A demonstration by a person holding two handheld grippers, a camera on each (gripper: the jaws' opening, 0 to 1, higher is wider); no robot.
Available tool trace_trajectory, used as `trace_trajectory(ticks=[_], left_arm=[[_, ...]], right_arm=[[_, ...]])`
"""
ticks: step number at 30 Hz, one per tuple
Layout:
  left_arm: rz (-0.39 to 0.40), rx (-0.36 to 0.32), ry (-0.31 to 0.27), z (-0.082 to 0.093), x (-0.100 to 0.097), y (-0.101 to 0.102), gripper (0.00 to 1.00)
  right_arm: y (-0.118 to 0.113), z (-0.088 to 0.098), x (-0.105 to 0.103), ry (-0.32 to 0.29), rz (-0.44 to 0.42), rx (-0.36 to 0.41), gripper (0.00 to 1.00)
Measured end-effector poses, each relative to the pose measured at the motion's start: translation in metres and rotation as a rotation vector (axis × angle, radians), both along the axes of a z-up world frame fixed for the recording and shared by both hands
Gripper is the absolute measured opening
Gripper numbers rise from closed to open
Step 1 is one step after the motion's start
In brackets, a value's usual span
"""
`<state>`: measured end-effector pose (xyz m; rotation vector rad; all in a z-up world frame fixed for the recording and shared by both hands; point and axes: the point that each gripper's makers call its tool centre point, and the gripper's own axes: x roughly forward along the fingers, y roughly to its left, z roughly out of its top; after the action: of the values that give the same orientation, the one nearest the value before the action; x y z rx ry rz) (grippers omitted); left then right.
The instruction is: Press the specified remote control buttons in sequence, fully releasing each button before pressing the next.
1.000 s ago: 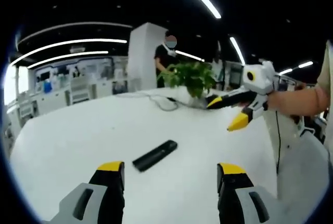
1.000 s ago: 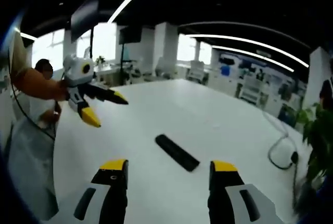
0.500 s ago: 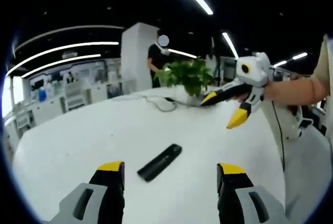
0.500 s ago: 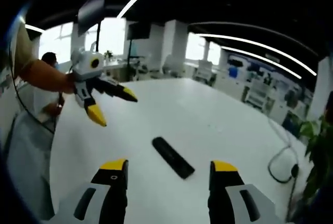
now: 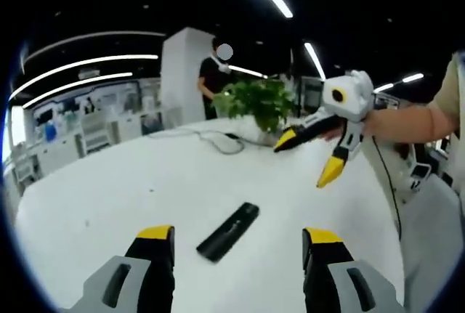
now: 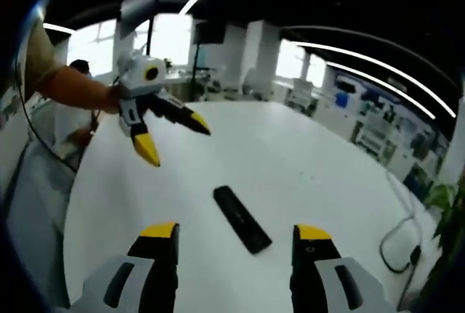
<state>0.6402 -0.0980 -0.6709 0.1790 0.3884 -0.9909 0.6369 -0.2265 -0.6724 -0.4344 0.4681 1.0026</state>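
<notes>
Remote control (image 5: 228, 231) lies flat on the white table (image 5: 109, 197), at 12 o'clock between the jaws in the left gripper view and likewise in the right gripper view (image 6: 242, 218); untouched. Slim, matte black bar; buttons too small to tell. Left gripper (image 5: 238, 251) released, holding nothing. Right gripper (image 6: 237, 249) likewise spread and unloaded, hovering, apparently positioned for approach. Tabletop smooth, glossy. Potted plant (image 5: 261, 106) at 1 o'clock, well apart.

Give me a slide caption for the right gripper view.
Both grippers, right and left, open above a black remote control lying on the white table.
</notes>
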Motion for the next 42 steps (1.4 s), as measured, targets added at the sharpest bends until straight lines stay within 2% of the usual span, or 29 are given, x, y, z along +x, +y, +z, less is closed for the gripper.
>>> trace_trajectory(ticks=[10,15,21,25,29,34,42], left_arm=[[-0.077,0.044,0.003,-0.006,0.016,-0.008,0.73],[-0.135,0.070,0.024,-0.015,0.020,-0.016,0.72],[-0.189,0.124,0.026,-0.024,0.024,-0.023,0.71],[-0.220,0.151,0.050,-0.033,0.026,-0.025,0.70],[-0.254,0.204,0.063,-0.045,0.028,-0.024,0.67],[-0.282,0.231,0.085,-0.054,0.032,-0.025,0.66],[-0.315,0.281,0.081,-0.064,0.041,-0.031,0.62]], right_arm=[[0.008,-0.010,0.013,0.016,0.074,-0.060,0.55],[0.010,-0.017,0.021,0.027,0.121,-0.108,0.51],[0.014,-0.029,0.025,0.054,0.173,-0.162,0.46],[0.015,-0.042,0.027,0.078,0.210,-0.218,0.45],[0.020,-0.050,0.028,0.093,0.236,-0.241,0.43],[0.023,-0.060,0.030,0.110,0.260,-0.270,0.40],[0.021,-0.075,0.038,0.134,0.277,-0.317,0.38]])
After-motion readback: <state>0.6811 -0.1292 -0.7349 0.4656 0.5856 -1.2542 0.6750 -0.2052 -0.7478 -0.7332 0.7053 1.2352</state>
